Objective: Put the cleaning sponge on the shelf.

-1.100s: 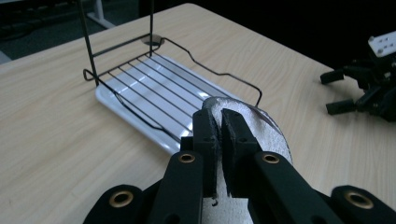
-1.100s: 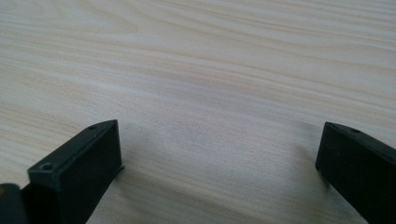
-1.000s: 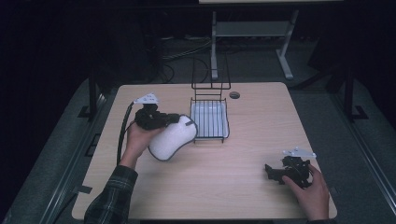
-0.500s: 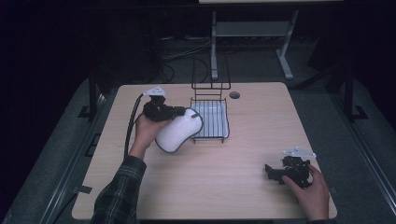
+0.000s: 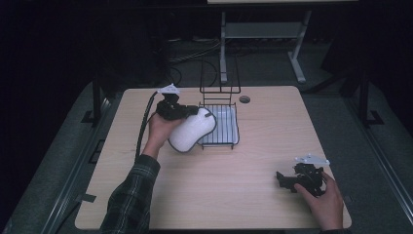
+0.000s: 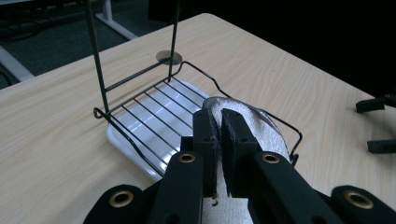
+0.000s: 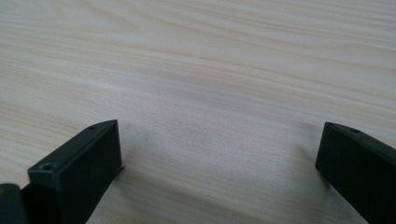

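Two grippers work at the table (image 5: 253, 204). Near its front right corner, the right gripper (image 5: 285, 180) rests on the wood with jaws spread wide and nothing between them. Farther back, left of middle, the left gripper (image 5: 195, 113) pinches the rim of a white oven mitt (image 5: 191, 132), which hangs over the left edge of the wire rack (image 5: 221, 127) on its white tray (image 6: 122, 140).

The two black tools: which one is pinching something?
The left tool, beside the wire rack: it is squeezed shut on the white plate. The right tool gapes open over bare table.
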`<state>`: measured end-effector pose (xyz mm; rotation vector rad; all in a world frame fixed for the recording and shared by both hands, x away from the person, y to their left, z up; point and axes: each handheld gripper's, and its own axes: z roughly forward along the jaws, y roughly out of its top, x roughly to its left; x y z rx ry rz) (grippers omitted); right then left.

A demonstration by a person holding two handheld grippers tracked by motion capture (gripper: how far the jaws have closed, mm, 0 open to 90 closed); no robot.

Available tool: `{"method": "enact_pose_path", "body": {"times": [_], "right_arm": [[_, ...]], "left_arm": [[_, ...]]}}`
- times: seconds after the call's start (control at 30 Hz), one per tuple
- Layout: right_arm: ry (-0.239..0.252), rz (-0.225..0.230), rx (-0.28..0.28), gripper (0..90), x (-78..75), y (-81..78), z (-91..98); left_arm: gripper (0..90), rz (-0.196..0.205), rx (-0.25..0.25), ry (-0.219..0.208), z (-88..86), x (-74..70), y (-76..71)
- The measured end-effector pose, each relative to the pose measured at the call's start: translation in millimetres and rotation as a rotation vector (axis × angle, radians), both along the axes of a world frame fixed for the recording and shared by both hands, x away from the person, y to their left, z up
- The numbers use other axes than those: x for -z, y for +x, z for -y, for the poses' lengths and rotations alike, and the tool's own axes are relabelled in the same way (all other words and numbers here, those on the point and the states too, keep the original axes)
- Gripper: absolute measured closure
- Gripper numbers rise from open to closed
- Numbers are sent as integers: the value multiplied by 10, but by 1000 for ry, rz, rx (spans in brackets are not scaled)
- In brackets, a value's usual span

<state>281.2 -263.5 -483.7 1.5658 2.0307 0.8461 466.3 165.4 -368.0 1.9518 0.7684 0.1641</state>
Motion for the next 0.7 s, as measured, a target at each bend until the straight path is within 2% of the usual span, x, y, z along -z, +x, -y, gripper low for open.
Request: {"method": "enact_pose_path", "body": {"times": [0.03,0.47,0.5,0.57,0.7], "right_arm": [[0,0,0,0,1,-1,0],[0,0,0,0,0,0,0],[0,0,0,0,0,0,0],[0,0,0,0,0,0,0],[0,0,0,0,0,0,0]], "left_arm": [[850,4,2,14,6,1,21],[850,0,-6,0,153,-43,254],[850,-8,-12,-11,189,-29,290],[850,-3,-5,12,219,-16,337],[850,-13,-14,10,280,45,422]]}}
